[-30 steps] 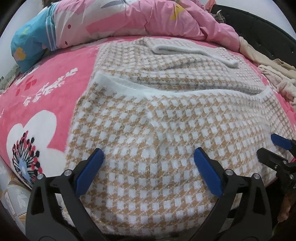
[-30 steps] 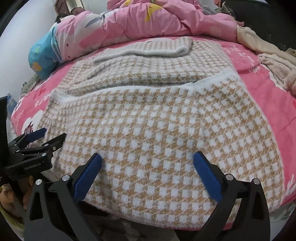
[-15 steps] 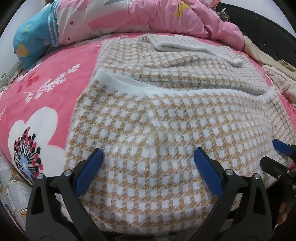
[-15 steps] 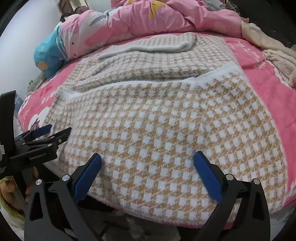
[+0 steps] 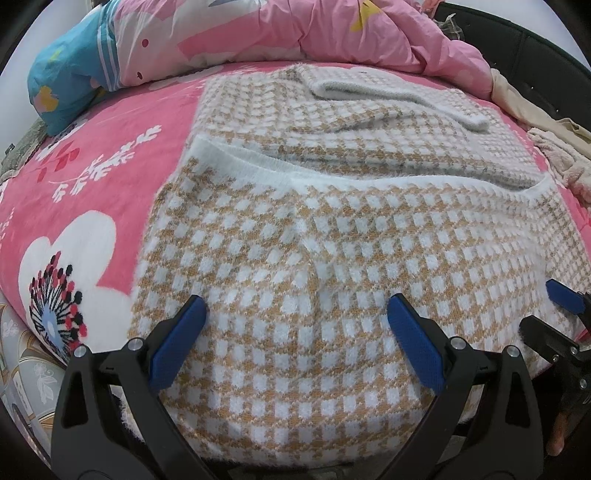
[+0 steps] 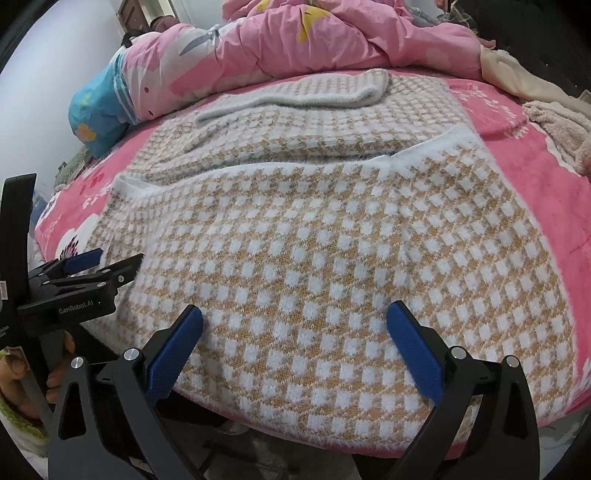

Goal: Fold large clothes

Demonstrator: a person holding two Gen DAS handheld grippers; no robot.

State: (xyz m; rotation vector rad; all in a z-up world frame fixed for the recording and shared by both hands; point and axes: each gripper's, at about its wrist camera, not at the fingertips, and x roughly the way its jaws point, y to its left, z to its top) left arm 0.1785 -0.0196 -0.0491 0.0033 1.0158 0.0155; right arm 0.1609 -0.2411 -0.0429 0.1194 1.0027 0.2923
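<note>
Two grippers, both low over the near edge of the bed. Left gripper (image 5: 295,332): jaws spread wide, nothing pinched, blue pads (image 5: 177,343) right over the near end of the checked sweater (image 5: 332,240). Right gripper (image 6: 295,332): jaws also spread wide, nothing between them, blue pads (image 6: 415,352) over the same near end. Seen in the left view at 3 o'clock, the right gripper (image 5: 554,314) close to the sweater's right edge. Seen in the right view at 9 o'clock, the left gripper (image 6: 107,264) at the sweater's left edge, fingers a little apart. Brown-and-white sweater flat on the pink blanket (image 5: 110,177), filling the middle of both views, near hem over the bed's edge at 6 o'clock. White band across the middle, one layer lying over another. Folded sleeve (image 5: 388,92) on top at 12 o'clock. Pink quilt (image 5: 295,33) bunched up behind at 12 o'clock. Blue pillow (image 5: 66,85) at 10 o'clock. Beige fluffy clothes (image 6: 554,125) at 2 o'clock in the right view. Big white flower (image 5: 62,273) on the blanket at 8 o'clock in the left view.
</note>
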